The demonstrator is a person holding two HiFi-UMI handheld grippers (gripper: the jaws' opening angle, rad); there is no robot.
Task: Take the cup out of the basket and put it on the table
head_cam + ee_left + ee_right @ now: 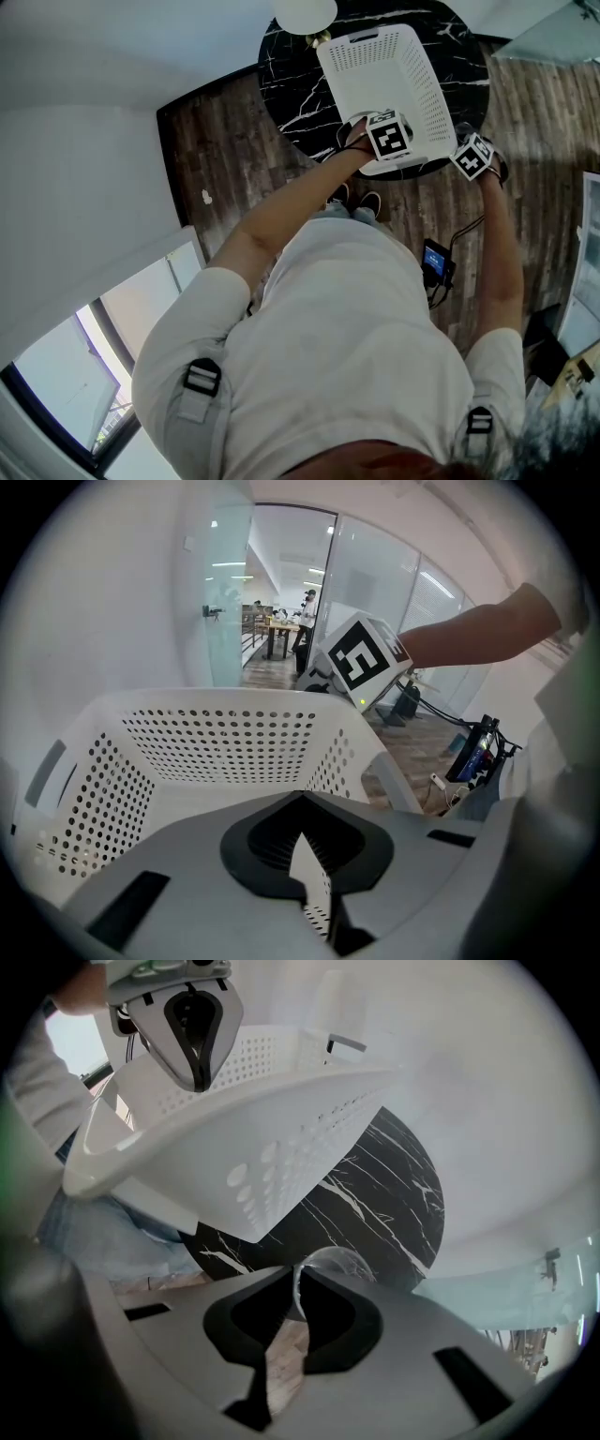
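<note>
The white perforated basket [384, 66] rests tilted on the round black marble table [291, 84]. My left gripper [386, 131] is at the basket's near end, shut on its rim [314, 892]. From the left gripper view the basket's inside [216, 780] looks bare. My right gripper [473, 155] is outside the basket, at the table's front right edge. It is shut on the thin wall of a clear cup [328, 1262], held just above the marble table [375, 1185]. The right gripper view also shows the left gripper [192, 1026] on the raised basket [244, 1119]. The cup is hidden in the head view.
A white round object [305, 11] stands at the table's far edge. A small device with cables [436, 262] lies on the wooden floor beside the person's feet. Glass partitions [375, 583] and a white wall [75, 112] surround the spot.
</note>
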